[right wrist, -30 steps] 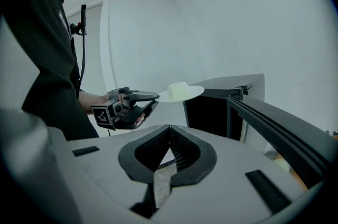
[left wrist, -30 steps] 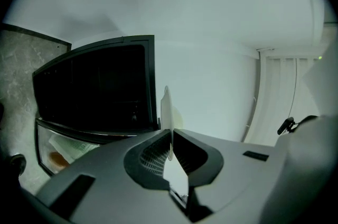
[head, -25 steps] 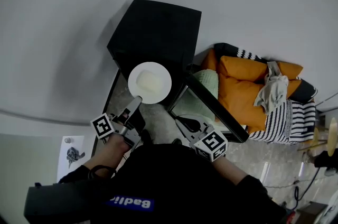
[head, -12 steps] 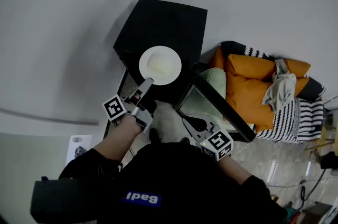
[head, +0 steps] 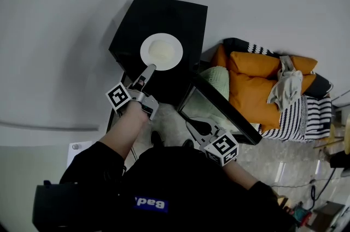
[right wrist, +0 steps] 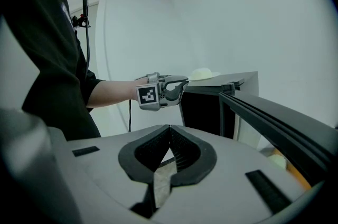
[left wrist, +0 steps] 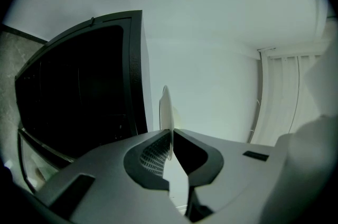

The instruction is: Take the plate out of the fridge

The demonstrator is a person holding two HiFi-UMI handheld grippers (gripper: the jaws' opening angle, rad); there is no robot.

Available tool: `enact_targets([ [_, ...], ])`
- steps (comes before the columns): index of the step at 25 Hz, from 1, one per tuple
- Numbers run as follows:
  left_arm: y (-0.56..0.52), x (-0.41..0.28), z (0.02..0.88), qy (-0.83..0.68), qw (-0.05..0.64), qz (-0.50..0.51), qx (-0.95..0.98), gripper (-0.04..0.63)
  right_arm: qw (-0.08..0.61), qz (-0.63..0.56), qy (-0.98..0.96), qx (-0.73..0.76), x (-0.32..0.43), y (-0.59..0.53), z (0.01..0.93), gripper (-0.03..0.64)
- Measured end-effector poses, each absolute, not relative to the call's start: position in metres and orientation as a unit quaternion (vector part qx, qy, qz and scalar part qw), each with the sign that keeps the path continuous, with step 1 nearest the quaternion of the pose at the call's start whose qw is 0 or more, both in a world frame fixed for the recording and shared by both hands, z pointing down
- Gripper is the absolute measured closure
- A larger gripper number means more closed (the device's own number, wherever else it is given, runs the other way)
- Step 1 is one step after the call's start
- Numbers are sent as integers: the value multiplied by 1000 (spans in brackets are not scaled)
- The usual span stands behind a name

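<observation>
A white plate [head: 161,51] with a pale lump in its middle is over the flat top of the black fridge [head: 164,15]. My left gripper [head: 150,68] is shut on the plate's near rim. In the left gripper view the plate [left wrist: 165,112] stands edge-on, pinched at my left gripper [left wrist: 171,136], with the fridge [left wrist: 79,91] to the left. My right gripper [head: 192,128] hangs low beside the open fridge door [head: 219,110]. Its jaws are together at the tips [right wrist: 169,130] with nothing between them. That view shows the left gripper [right wrist: 182,82] level with the plate [right wrist: 203,74] at the fridge's top.
A sofa with orange cushions [head: 257,88], a pale green pillow [head: 214,83] and a striped blanket [head: 306,116] stands right of the fridge. A white wall [head: 65,34] runs behind and to the left. The open door's edge [right wrist: 274,117] crosses in front of my right gripper.
My left gripper has carried the plate up and away from me, from in front of the fridge to over its top. The right gripper has hardly moved.
</observation>
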State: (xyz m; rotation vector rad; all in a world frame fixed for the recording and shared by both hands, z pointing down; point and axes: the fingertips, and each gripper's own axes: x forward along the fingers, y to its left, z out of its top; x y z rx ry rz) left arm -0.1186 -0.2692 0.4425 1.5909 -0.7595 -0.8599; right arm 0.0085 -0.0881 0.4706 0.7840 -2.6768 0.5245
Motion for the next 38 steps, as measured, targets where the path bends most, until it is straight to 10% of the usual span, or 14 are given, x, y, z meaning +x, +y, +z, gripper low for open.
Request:
enact_targets([
  [38,-284,-103,463,-322,545,-353,689,488,153,183,-936,258,10,-90,470,607],
])
